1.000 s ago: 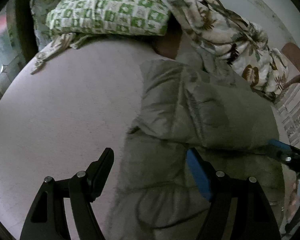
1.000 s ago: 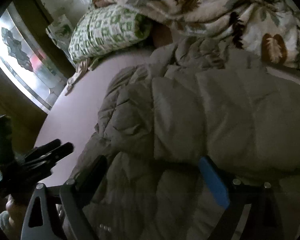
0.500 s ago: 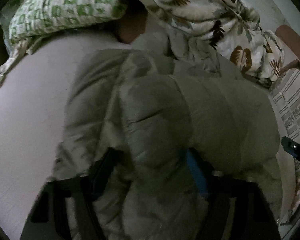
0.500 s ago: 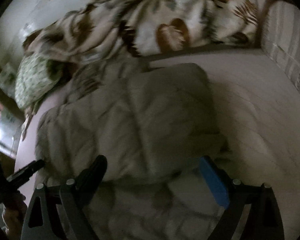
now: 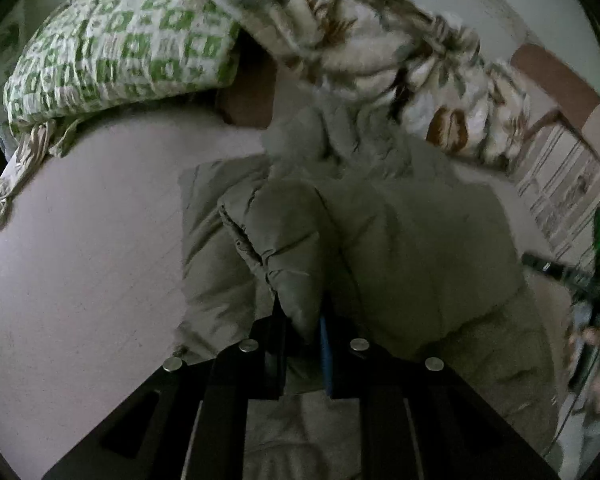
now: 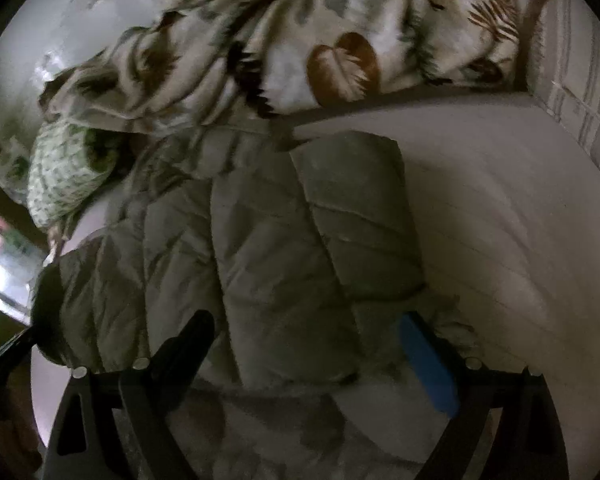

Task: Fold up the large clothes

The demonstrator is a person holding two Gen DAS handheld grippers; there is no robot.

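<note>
Grey puffer jacket [image 5: 400,240] on bed [image 5: 80,260] | left claw [image 5: 302,320] pinching its fold | right claw [image 6: 312,344] gaping

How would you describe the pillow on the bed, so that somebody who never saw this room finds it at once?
Start from the pale bed sheet, where a grey padded jacket lies. Behind the jacket a bulky blanket with brown leaf prints is heaped. The pillow lies beside that blanket; it alone has a pattern of green and white squares.
</note>
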